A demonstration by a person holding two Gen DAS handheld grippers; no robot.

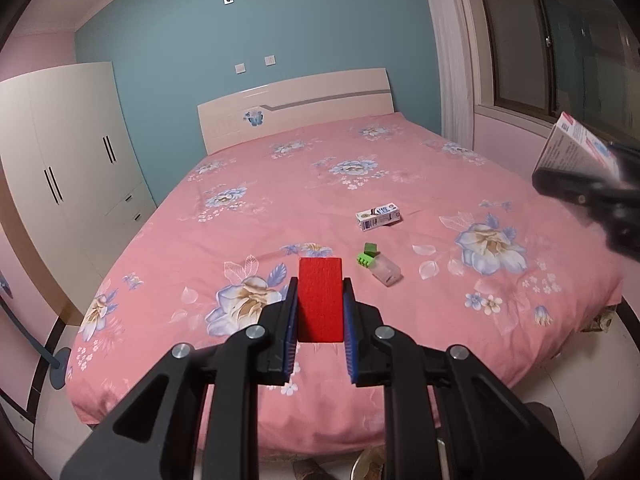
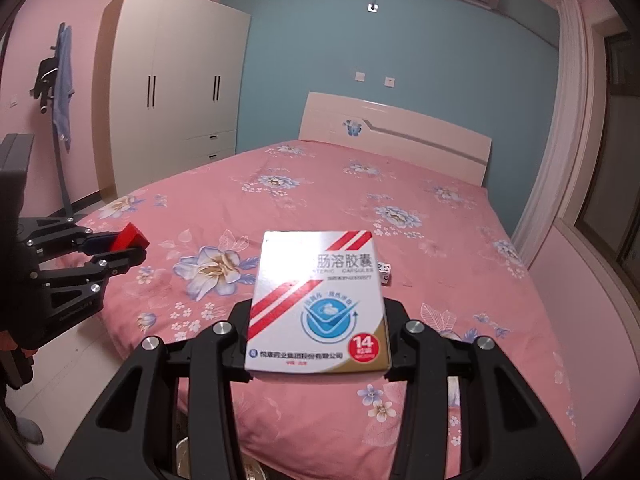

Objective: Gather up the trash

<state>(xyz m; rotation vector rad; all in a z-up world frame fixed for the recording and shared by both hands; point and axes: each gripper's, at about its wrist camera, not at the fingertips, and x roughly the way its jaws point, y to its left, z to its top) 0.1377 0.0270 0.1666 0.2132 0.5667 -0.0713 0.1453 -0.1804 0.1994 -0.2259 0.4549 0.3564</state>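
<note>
Both grippers are holding their loads above the near end of the bed (image 1: 400, 168), and what matters for the coming move is where the remaining litter is lying relative to each pair of fingers. The left gripper (image 1: 320, 312) is clamping a red block (image 1: 320, 300) between its blue pads, the block's long axis running forward along the fingers. The right gripper (image 2: 318, 320) is gripping a capsule box (image 2: 320, 304) by its side edges, the box lying flat with its printed face up and its long axis also pointing away from the camera. Neither hand is free, so by my judgement both loads are needing to go into a bin first (a pale rim is showing at the bottom edge of each view, below the grippers, though what it is I cannot tell). Still on the pink quilt are a small carton (image 1: 379, 218) lying on its side and a clear bottle with a green cap (image 1: 379, 266), also toppled, its long axis slanting down to the right. Both are sitting ahead and slightly right of the left gripper's fingers, the bottle nearer. From the right wrist view the held box is hiding most of that patch, so which hand is nearer to them is hard to judge.
</note>
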